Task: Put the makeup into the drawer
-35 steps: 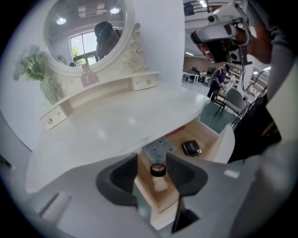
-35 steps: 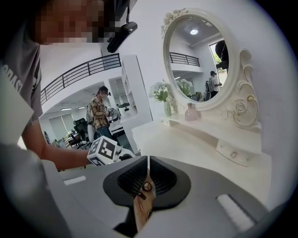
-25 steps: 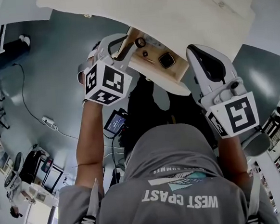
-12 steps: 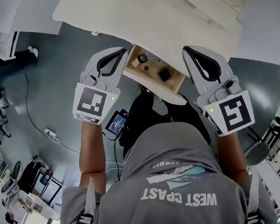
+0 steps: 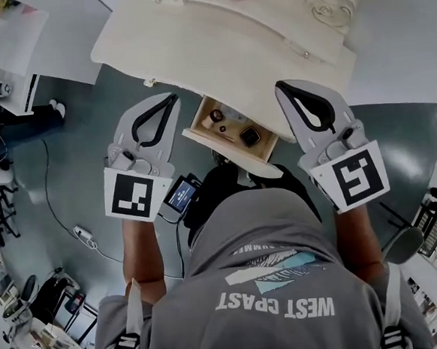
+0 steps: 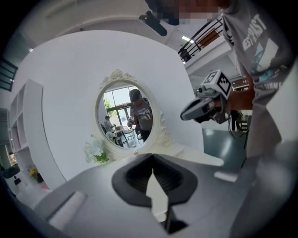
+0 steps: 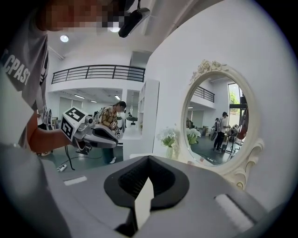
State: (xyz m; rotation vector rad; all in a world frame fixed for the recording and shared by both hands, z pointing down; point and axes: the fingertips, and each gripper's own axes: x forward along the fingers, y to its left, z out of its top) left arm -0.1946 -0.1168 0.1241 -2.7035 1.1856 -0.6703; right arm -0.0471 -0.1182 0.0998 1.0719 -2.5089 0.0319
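Nearest, person (image 5: 272, 279): grey printed shirt, both forearms raised.
Left gripper (image 5: 169, 102): jaws pressed together, nothing between them, aimed at the dressing table.
Right gripper (image 5: 286, 91): jaws likewise closed and empty.
Drawer (image 5: 199, 121): pulled open between the two grippers.
Makeup (image 5: 250, 136): flat inside the drawer; square dark case set diamond-wise, no clear long axis; a round piece (image 5: 216, 115) lines up with it along the drawer's width.
Tabletop (image 5: 216, 42): white, beyond the drawer.
Mirror (image 7: 216, 118): oval, ornate white frame, farthest back.
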